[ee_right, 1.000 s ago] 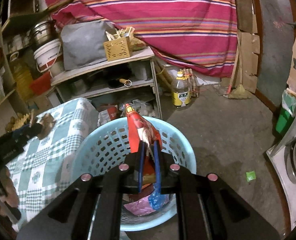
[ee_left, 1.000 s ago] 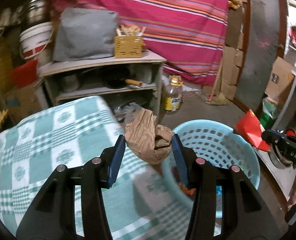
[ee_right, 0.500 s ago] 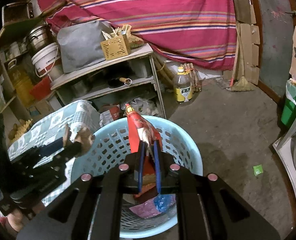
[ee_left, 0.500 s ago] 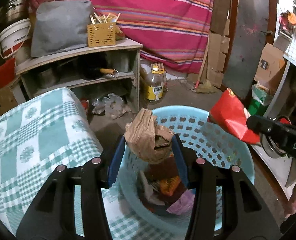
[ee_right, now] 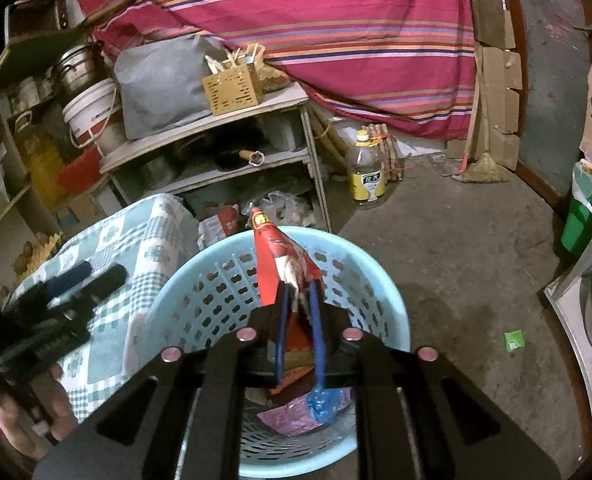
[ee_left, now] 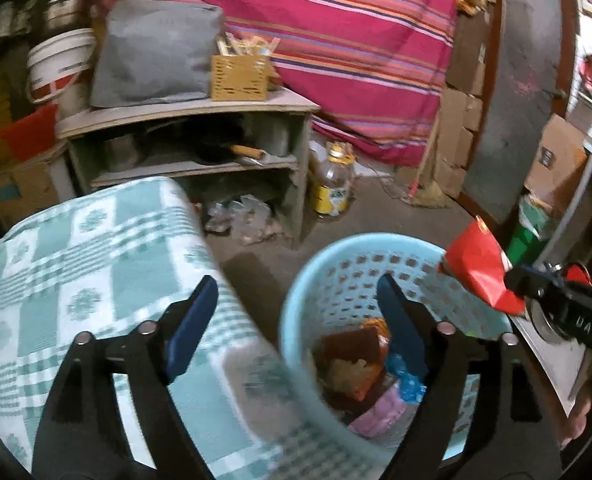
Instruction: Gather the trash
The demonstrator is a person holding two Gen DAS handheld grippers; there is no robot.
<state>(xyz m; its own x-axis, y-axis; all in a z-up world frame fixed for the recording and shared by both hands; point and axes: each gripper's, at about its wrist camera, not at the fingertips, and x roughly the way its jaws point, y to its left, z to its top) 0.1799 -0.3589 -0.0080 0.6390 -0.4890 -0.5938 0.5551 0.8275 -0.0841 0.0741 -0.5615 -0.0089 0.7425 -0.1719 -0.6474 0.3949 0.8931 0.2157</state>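
Your left gripper (ee_left: 296,312): jaws just spread wide, nothing between them, poised over near rim of light blue basket (ee_left: 336,256). Your right gripper (ee_right: 298,294): jaws nearly pressed together, pinching red snack wrapper (ee_right: 274,256) upright above basket. Basket on floor, just beside table with green checked cloth (ee_left: 76,264); holds brown crumpled paper (ee_left: 348,368), pink and blue wrappers.

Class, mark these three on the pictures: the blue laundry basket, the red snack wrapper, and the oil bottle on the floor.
blue laundry basket (ee_right: 200,276): right wrist view, on its perforated inner wall.
red snack wrapper (ee_right: 274,252): right wrist view, on its printed upper half.
oil bottle (ee_right: 367,174): right wrist view, on its yellow label.
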